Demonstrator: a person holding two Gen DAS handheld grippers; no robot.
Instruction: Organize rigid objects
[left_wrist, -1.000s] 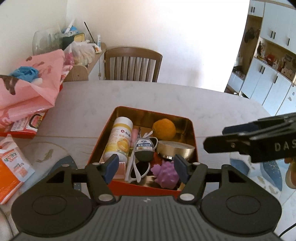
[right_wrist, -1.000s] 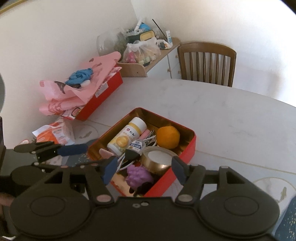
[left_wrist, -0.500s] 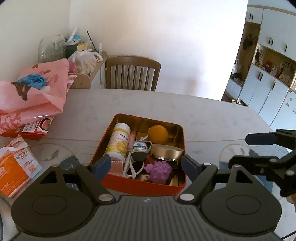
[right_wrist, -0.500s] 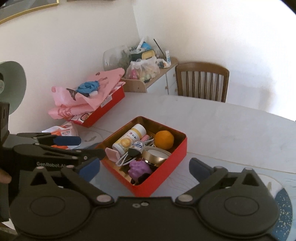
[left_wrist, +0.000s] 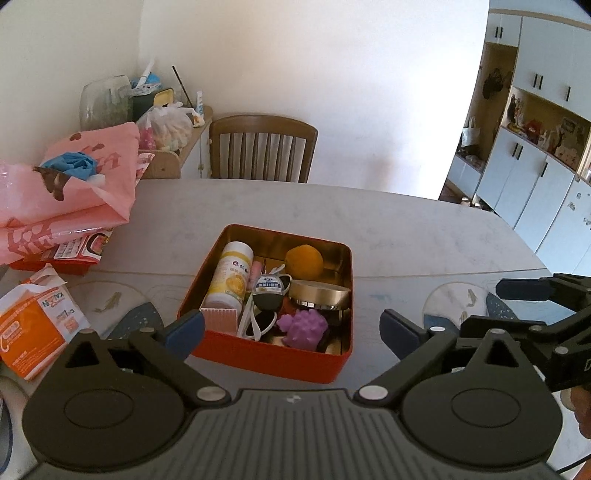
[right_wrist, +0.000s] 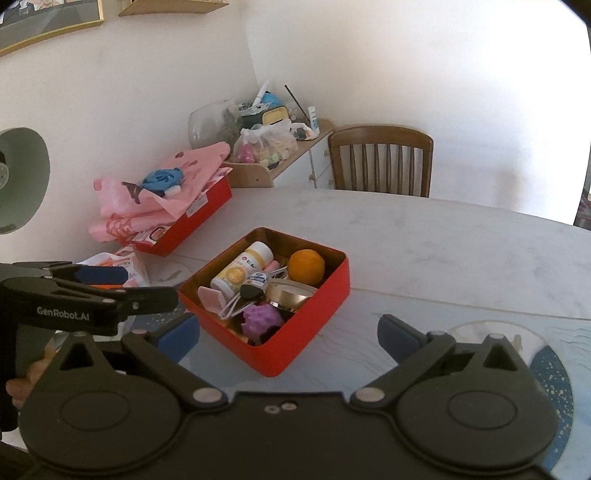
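A red tin box (left_wrist: 266, 354) stands on the pale table, with nothing gripped. Inside lie a white-and-yellow bottle (left_wrist: 231, 277), an orange (left_wrist: 303, 261), a round gold tin (left_wrist: 319, 295), a purple spiky ball (left_wrist: 302, 326), white sunglasses (left_wrist: 258, 321) and a pink ribbed piece (left_wrist: 219, 317). My left gripper (left_wrist: 291, 330) hovers short of the box's near wall, its jaws opening wide, with nothing between the pads. My right gripper (right_wrist: 289, 332) is open and empty, back from the box's (right_wrist: 314, 314) near corner. Each gripper shows at the edge of the other's view.
A pink bag (left_wrist: 66, 192) lies over a red box at the far left, with an orange packet (left_wrist: 33, 332) nearer. A wooden chair (left_wrist: 262, 147) stands behind the table, beside a cluttered sideboard (right_wrist: 273, 147). Round placemats (left_wrist: 458, 302) lie on the table.
Both grippers have drawn back from the red box and spread their jaws much wider. The box's contents lie as before.
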